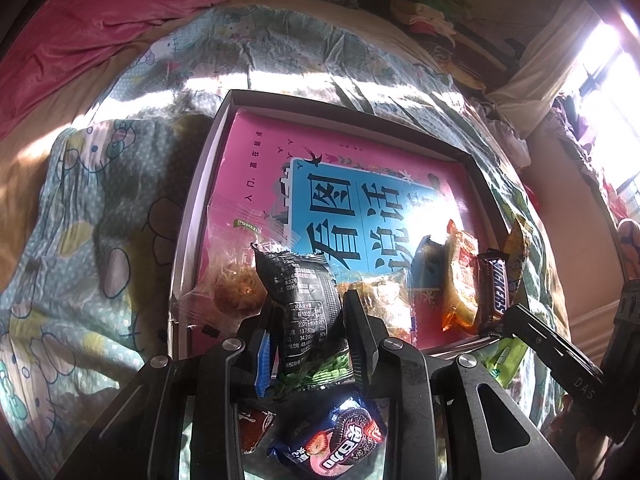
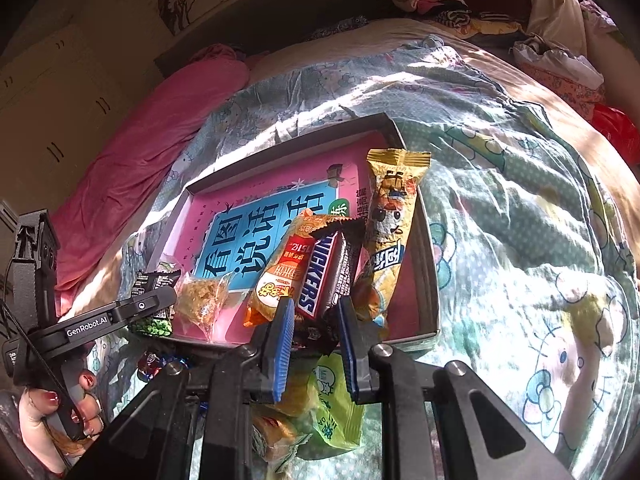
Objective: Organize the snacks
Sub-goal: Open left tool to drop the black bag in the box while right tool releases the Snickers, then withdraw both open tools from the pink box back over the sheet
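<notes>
Holding a black packet (image 1: 306,300) in the left gripper (image 1: 308,312) and a Snickers bar (image 2: 324,276) in the right gripper (image 2: 314,320), we noted several snacks boxed ahead; a few loose packets below remained.

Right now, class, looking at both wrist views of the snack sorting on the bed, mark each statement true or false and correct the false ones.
1. The left gripper is clamped on a black snack packet with a green bottom. True.
2. The right gripper holds the tall yellow cartoon packet. False: it grips the brown Snickers bar.
3. The shallow grey cardboard box sits on a bare wooden table. False: it rests on a cartoon-print quilt.
4. A pink and blue book lines the box. True.
</notes>
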{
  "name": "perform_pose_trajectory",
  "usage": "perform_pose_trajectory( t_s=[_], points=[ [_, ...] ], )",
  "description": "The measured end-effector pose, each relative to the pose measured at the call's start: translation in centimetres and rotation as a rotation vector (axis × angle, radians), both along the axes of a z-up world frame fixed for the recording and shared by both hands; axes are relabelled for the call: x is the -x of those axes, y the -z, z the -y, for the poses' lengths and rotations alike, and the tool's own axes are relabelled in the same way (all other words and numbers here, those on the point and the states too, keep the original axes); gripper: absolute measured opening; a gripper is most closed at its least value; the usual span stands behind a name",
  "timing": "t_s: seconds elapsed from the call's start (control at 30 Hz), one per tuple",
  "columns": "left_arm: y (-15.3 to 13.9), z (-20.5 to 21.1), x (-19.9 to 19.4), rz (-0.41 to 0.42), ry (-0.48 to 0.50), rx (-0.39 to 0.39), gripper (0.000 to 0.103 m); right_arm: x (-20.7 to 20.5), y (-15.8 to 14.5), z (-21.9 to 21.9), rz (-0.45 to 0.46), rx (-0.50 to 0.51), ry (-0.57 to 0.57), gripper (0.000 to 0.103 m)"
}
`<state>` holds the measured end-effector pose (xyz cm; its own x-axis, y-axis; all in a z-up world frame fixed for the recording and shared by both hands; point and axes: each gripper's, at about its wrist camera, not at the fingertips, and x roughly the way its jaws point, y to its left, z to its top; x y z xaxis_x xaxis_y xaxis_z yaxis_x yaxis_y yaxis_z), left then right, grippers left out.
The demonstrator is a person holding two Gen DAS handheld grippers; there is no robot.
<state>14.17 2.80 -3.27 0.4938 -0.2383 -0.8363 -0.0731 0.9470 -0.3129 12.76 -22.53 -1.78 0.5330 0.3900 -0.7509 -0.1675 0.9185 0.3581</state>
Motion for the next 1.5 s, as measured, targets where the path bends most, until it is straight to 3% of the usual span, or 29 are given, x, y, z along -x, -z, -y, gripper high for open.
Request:
perform_pose_trajectory(
  t_s=[0.43,1.5],
  points=[
    [-0.1,0.4,0.3,-0.008,0.017,-0.002,0.041,0.2,0.0,-0.8,-0.007,-0.006,-0.016,0.022],
    [-2.0,0.1,1.2,0.027,0.026,0.005,0.063,0.9,-1.3,-0.3,0.028,-0.002,0.016,0.040]
  ],
)
